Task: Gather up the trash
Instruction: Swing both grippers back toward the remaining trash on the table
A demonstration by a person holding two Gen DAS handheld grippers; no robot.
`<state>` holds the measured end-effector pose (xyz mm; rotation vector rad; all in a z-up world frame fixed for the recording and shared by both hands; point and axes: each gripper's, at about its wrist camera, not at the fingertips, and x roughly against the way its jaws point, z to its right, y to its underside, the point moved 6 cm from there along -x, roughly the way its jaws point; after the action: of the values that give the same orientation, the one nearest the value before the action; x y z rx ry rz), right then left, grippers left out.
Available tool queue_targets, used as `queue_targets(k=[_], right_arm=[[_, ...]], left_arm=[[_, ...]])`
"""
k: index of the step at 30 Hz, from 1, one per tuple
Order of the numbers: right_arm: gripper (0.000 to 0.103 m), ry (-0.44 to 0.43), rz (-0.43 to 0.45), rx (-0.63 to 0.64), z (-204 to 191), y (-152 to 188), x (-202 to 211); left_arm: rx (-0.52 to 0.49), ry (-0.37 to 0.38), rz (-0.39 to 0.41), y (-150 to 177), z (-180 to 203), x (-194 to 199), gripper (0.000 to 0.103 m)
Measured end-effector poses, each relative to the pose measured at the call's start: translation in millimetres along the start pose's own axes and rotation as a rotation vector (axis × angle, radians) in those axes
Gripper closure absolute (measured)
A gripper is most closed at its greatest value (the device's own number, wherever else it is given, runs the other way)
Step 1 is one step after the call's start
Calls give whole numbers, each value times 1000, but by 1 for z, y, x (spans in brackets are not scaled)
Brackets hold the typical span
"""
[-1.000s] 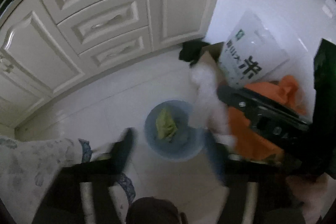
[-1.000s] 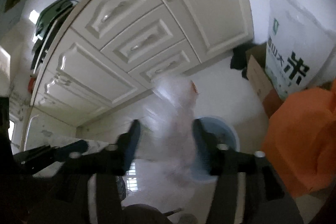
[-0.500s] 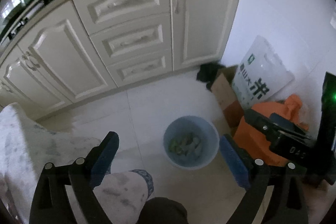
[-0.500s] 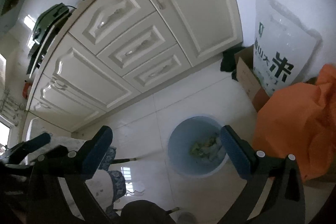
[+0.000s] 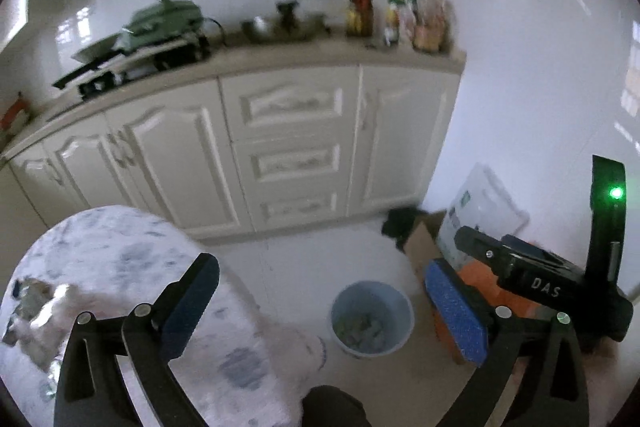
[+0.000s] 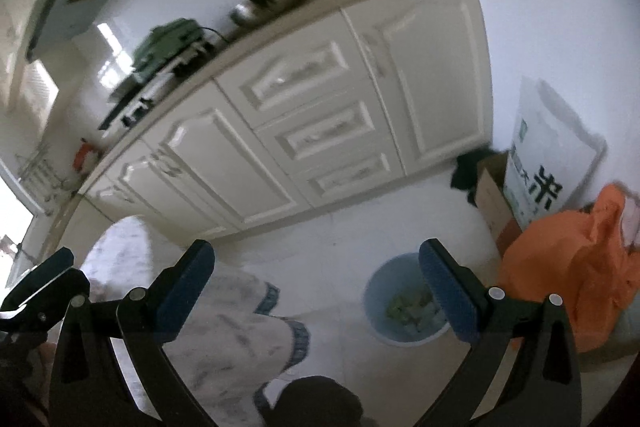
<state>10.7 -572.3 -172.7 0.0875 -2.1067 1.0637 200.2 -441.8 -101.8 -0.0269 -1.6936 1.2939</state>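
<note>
the left tongs (image 5: 324, 307) are still opening, their blue-padded fingers (image 5: 456, 311) already far apart with nothing between them; seen past them, down on the pale tiled floor (image 5: 304, 263), stands the round light-blue plastic bin (image 5: 371, 313) with greenish and pale scraps of trash (image 5: 360, 327) lying in its bottom. the right tongs (image 6: 316, 291) stand wide and empty too, and in the right wrist view the same bin (image 6: 400, 301) sits just beside the right-hand finger, which covers part of its rim.

at the lower left of the left wrist view is a round counter (image 5: 120, 259) under a white cloth with faint blue-grey blotches; on its left part lie crumpled shiny wrappers (image 5: 36, 311), too blurred to tell apart. right of the bin, against the white wall, are an open brown cardboard box (image 6: 490, 195), a white sack with a large black printed character (image 6: 540, 163) and a bright orange plastic bag (image 6: 568, 267). behind the bin runs a row of cream panelled kitchen cabinets (image 5: 288, 147); their top carries a green appliance (image 5: 164, 23), a metal kettle (image 6: 244, 7) and a cluster of bottles (image 5: 400, 15).
</note>
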Motion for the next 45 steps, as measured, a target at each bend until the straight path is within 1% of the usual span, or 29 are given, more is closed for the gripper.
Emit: queue_targets(k=[2,7,13,16,18,22,27,30,31,33,37,40,42,45], right_arm=[[0,-21,18,35,-23,0,11],[0,-76,61,110,-84,3,37],[0,-135,83,209,-158,17,54],[0,-166,91,267,-194,29,61],[0,-185,104,321,-223,39,66],[0,-213,123,383,-262,56,73],[0,-249,128,475,-305,81,79],[0,-256,133,529,-322,93,81],[0,-255,132,538,-324,96,80],[0,-264,125,556,-329,102,79],[0,-262,114,590,-334,112,73],[0,-258,98,602,-336,118,66],[0,-252,80,595,-333,120,58],[0,-239,50,578,-325,120,44]], left_arm=[[19,-14,45,14,-12,36,1],[62,-68,150,49,-47,111,1],[134,-159,254,101,-87,192,1],[158,-214,287,125,-102,222,1],[169,-246,302,137,-105,237,1],[209,-306,333,170,-117,273,1],[242,-379,349,196,-121,296,1],[275,-398,350,214,-125,309,1],[286,-402,350,216,-127,309,1],[310,-410,346,229,-130,314,1],[332,-412,327,237,-139,315,1],[331,-416,298,241,-144,310,1],[329,-406,268,245,-147,302,1],[326,-389,218,238,-155,284,1]])
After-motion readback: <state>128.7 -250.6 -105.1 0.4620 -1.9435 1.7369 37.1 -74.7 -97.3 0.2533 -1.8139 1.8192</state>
